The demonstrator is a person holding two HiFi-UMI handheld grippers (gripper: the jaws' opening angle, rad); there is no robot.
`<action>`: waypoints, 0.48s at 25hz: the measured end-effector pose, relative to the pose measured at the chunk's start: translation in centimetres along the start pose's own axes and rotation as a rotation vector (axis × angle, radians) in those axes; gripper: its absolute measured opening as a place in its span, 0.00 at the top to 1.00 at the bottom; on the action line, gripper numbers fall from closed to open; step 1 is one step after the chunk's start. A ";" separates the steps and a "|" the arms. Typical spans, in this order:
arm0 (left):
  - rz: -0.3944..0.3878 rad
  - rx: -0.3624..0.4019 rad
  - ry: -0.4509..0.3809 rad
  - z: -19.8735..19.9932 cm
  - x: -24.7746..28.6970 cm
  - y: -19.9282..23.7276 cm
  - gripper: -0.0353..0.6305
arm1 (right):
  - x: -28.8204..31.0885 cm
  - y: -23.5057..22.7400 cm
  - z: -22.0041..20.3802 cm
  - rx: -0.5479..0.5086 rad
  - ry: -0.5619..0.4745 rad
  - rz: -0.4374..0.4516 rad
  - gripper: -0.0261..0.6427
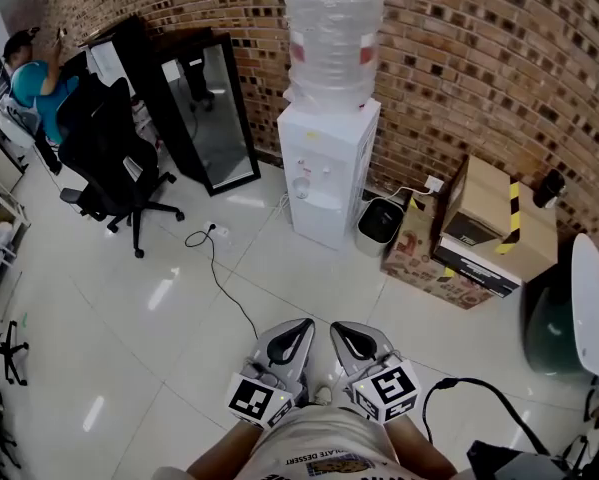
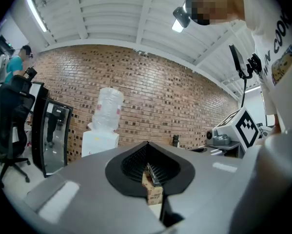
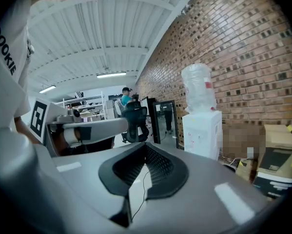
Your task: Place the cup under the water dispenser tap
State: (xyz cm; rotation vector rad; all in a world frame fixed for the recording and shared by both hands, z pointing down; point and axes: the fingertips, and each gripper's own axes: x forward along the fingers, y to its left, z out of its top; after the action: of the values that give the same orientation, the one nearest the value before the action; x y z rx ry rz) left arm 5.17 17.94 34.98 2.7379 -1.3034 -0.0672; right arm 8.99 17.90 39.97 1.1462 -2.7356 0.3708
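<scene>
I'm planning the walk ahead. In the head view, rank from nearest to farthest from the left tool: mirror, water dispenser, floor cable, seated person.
1. Floor cable, just left of the left tool.
2. Water dispenser, straight ahead.
3. Mirror, ahead-left against the wall.
4. Seated person, far left corner.

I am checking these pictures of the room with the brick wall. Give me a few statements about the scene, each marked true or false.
1. The water dispenser stands against the brick wall. True.
2. A cup stands under its tap. False: no cup shows there.
3. In the head view, a black office chair stands left of the dispenser. True.
4. One pair of tongs is wide open. False: the right tongs are shut, with nothing between them, and the left tongs look shut too.
</scene>
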 end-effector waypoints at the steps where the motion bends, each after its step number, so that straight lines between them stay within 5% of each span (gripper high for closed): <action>1: 0.000 0.009 0.000 0.2 -0.3 -0.3 0.96 | -0.2 0.3 0.0 0.002 -0.003 0.001 0.95; 12: -0.033 0.013 0.016 0.0 -2.7 -1.4 0.96 | -0.7 3.2 0.0 0.025 -0.025 -0.011 0.95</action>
State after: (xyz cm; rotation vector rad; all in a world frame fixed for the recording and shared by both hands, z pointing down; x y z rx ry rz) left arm 4.52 20.88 34.83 2.7649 -1.2591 -0.0392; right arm 7.24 20.53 39.27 1.1792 -2.7531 0.3928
